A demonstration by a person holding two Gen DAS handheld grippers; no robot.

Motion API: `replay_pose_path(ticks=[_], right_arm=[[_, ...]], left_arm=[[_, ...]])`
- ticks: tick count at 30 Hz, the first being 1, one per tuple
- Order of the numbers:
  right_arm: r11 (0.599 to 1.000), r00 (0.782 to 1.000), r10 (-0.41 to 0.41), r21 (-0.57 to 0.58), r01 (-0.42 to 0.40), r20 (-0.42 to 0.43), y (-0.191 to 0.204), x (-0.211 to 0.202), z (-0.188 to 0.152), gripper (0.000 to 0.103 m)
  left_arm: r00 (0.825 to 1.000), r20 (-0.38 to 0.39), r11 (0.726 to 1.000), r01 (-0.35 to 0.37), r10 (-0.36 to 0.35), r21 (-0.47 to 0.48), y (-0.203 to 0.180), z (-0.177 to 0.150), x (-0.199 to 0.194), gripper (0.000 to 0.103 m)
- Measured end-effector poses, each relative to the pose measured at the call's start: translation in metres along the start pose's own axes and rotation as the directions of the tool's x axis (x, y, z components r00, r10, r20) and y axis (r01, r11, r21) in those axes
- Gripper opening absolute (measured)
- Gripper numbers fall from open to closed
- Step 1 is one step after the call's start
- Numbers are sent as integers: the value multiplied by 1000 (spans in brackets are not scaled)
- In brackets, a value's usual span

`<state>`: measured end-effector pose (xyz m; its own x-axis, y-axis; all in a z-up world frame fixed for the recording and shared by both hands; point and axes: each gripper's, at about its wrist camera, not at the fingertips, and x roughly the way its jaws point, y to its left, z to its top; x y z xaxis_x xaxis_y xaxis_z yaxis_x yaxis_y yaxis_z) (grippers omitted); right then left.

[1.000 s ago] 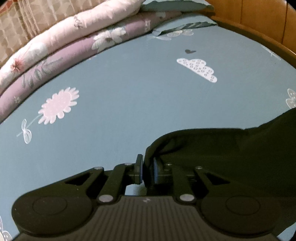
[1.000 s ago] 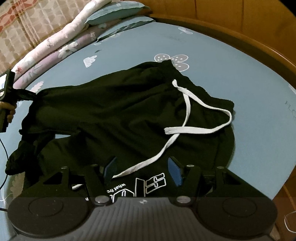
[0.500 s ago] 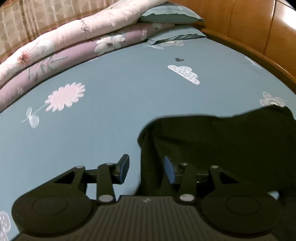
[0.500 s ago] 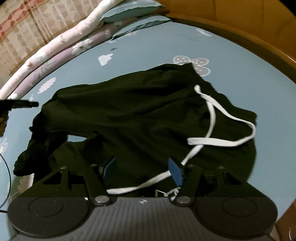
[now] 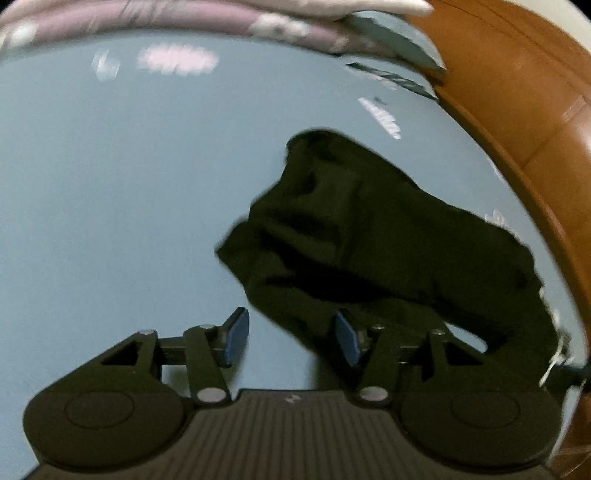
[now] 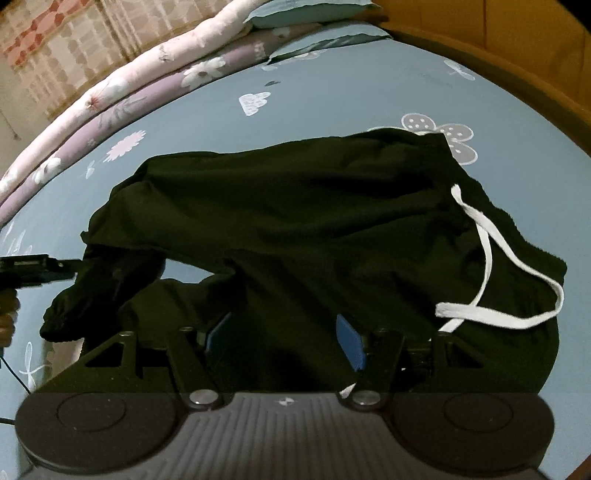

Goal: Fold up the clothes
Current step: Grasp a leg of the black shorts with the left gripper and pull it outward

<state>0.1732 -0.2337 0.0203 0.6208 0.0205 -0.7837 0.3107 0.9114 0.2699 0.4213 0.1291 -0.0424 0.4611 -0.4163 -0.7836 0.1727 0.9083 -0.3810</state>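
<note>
Black shorts [image 6: 295, 229] lie crumpled on the blue bed sheet [image 6: 332, 96], their white drawstring [image 6: 484, 258] looped across the right end. My right gripper [image 6: 284, 338] hovers open low over the near side of the shorts, with black cloth beneath both blue pads [image 6: 349, 345]. In the left wrist view the shorts [image 5: 369, 229] stretch away to the right. My left gripper [image 5: 291, 339] is open at their bunched leg end; cloth lies against its right pad [image 5: 347, 343], and bare sheet shows by the left pad. The right wrist view shows the left gripper [image 6: 70, 267] level at the far left.
Rolled pink and purple quilts [image 6: 122, 96] and a pillow [image 6: 306, 14] line the far side of the bed. A wooden bed frame [image 5: 517, 110] curves along the right. A hand [image 6: 7, 317] and a cable [image 6: 14, 376] are at the left edge.
My left gripper was shut on a leg hem, then opened and let it drop; its view has swung to face along the shorts. My right gripper stayed open and moved closer over the cloth.
</note>
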Motion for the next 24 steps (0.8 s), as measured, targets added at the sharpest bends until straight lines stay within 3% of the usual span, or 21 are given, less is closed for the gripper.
replay_pose_path(ticks=[4, 9, 10, 12, 15, 19, 24], right_arm=[[1000, 1000, -10, 7, 10, 2, -2, -2, -1, 69], [1000, 1000, -22, 15, 22, 3, -4, -4, -2, 69], [1000, 1000, -22, 16, 22, 2, -4, -4, -2, 69], [1000, 1000, -23, 16, 23, 2, -4, -4, -3, 69], [1000, 1000, -24, 15, 24, 5, -3, -5, -2, 69], [999, 999, -32, 16, 31, 9, -5, -8, -3, 69], [999, 999, -35, 28, 35, 7, -8, -7, -3, 69]], left_arm=[[999, -16, 997, 41, -42, -72, 6, -3, 17, 51], [998, 0, 994, 63, -63, -84, 0, 1, 33, 47], [998, 2, 996, 62, -62, -71, -4, 1, 35, 31], [999, 0, 998, 48, -48, -42, -12, 0, 40, 8], [999, 29, 999, -27, 27, 18, -22, 2, 37, 5], [981, 118, 980, -168, 156, 105, -25, 23, 20, 4], [926, 237, 924, -339, 294, 179, -22, 56, -9, 4]])
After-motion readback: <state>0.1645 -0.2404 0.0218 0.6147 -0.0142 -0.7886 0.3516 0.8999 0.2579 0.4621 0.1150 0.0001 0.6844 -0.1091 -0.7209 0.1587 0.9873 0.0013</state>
